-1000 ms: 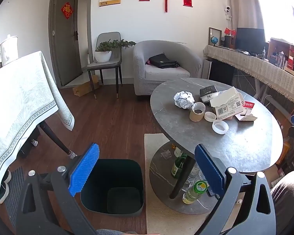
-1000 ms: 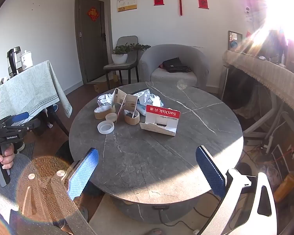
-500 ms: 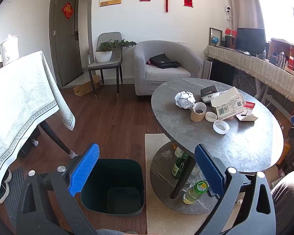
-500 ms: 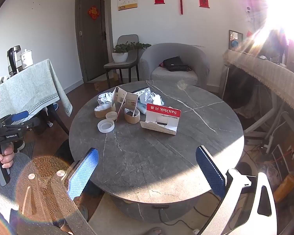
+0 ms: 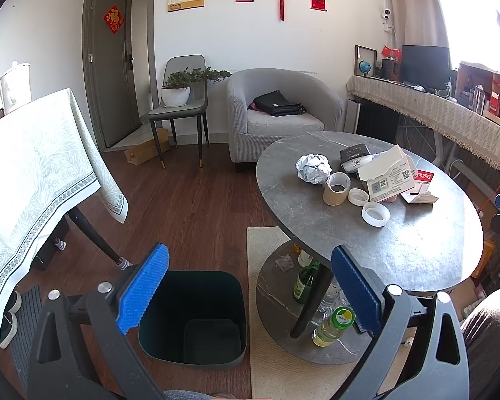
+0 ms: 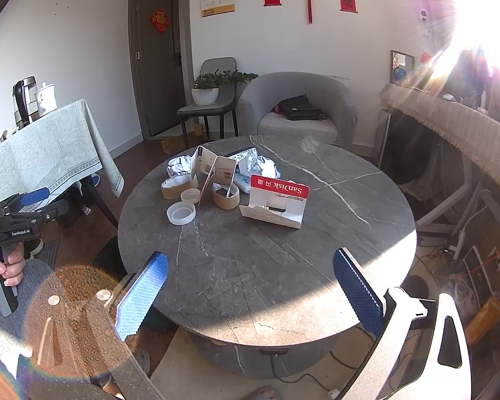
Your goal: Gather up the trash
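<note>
While both pairs of tongs stand spread wide with nothing between their blue ridged pads, the left tongs (image 5: 250, 286) hang over the wooden floor and the right tongs (image 6: 250, 291) hang over the near edge of the round grey marbled bench (image 6: 283, 260). Directly beneath the left tongs sits a dark green square plastic bin (image 5: 196, 320), open-topped and showing only its bare bottom, on the floor just left of the bench's lower shelf. On that shelf stand a green glass bottle (image 5: 303, 283) and a clear bottle with a green cap (image 5: 333, 326).

The trash lies grouped on the far left part of the bench top. Nearest the right tongs is a white round plastic lid (image 6: 181, 213), with a smaller white lid (image 6: 190, 196) just behind it. Two short brown cardboard tape cores (image 6: 225, 195) stand beside them, one on each side of a torn, folded white card box (image 6: 213, 168). A red-and-white torn SanDisk card package (image 6: 276, 200) stands to the right. Crumpled silver foil balls (image 6: 178, 166) lie behind the group. At the left edge of the right wrist view, a hand (image 6: 0, 273) grips the left tool's handle.
</note>
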